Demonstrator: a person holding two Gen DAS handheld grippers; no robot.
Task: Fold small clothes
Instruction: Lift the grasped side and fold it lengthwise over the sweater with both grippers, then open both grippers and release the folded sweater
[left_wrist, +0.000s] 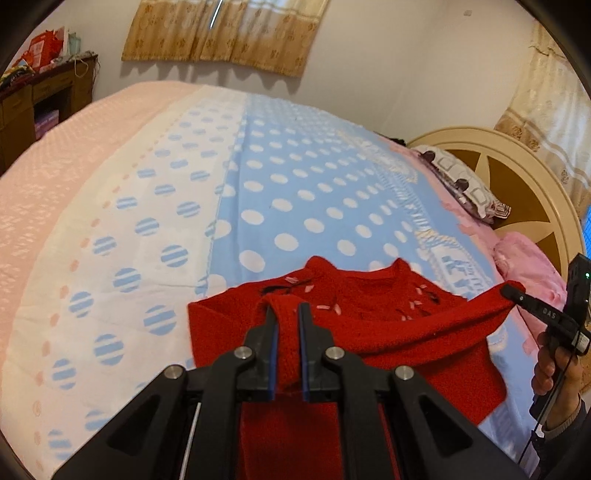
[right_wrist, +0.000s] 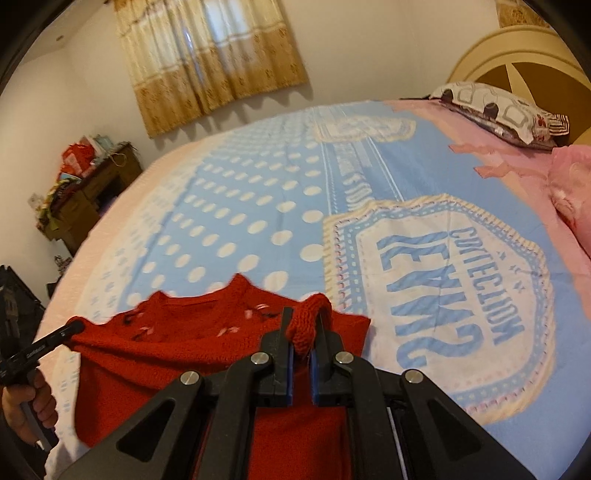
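Observation:
A small red knit sweater (left_wrist: 388, 325) with pale bow marks near its collar lies on the blue dotted bed sheet (left_wrist: 295, 192). My left gripper (left_wrist: 287, 314) is shut on a fold of one red sleeve and holds it above the body of the sweater. My right gripper (right_wrist: 303, 321) is shut on the other sleeve's knit cuff and lifts it. The sweater (right_wrist: 177, 343) spreads below both grippers. The right gripper shows at the far right of the left wrist view (left_wrist: 517, 295), gripping the stretched sleeve. The left gripper shows at the left of the right wrist view (right_wrist: 70, 330).
The bed has a pink cover (left_wrist: 55, 177) at the left and a printed badge (right_wrist: 443, 295) on the sheet. A patterned pillow (right_wrist: 498, 107) and a pink pillow (right_wrist: 572, 184) lie by the round headboard (left_wrist: 517, 177). A cluttered wooden desk (left_wrist: 40, 92) stands by the wall.

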